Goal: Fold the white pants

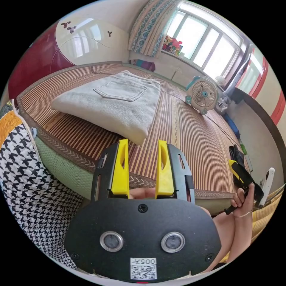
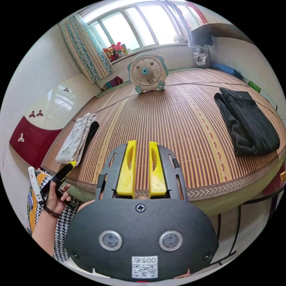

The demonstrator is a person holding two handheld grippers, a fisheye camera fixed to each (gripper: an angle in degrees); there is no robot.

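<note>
In the left gripper view, the white pants (image 1: 114, 102) are lying folded into a compact bundle on the striped bamboo mat (image 1: 190, 143), with a back pocket facing up and one corner of the bundle reaching toward the mat's near edge. The left gripper (image 1: 142, 168) is being held just short of that edge, its yellow jaws parted with a clear gap between them and nothing being gripped; the pants are lying apart from the jaw tips. At the right of this view the right gripper (image 1: 242, 177) is being held up in a hand (image 1: 242, 199), and whether its jaws are parted cannot be told from here. In the right gripper view the right gripper (image 2: 142, 168) is being pointed over the bare mat (image 2: 166, 119), its jaws standing slightly apart and empty. The white pants (image 2: 74, 138) are being seen there edge-on at the mat's left side, with a dark strip of cloth (image 2: 92, 131) lying just beside them. A dark garment (image 2: 245, 126) is lying crumpled on the right of the mat, well apart from the pants. A small fan (image 2: 147, 71) is standing upright at the far end of the mat, below the window (image 2: 143, 23).
</note>
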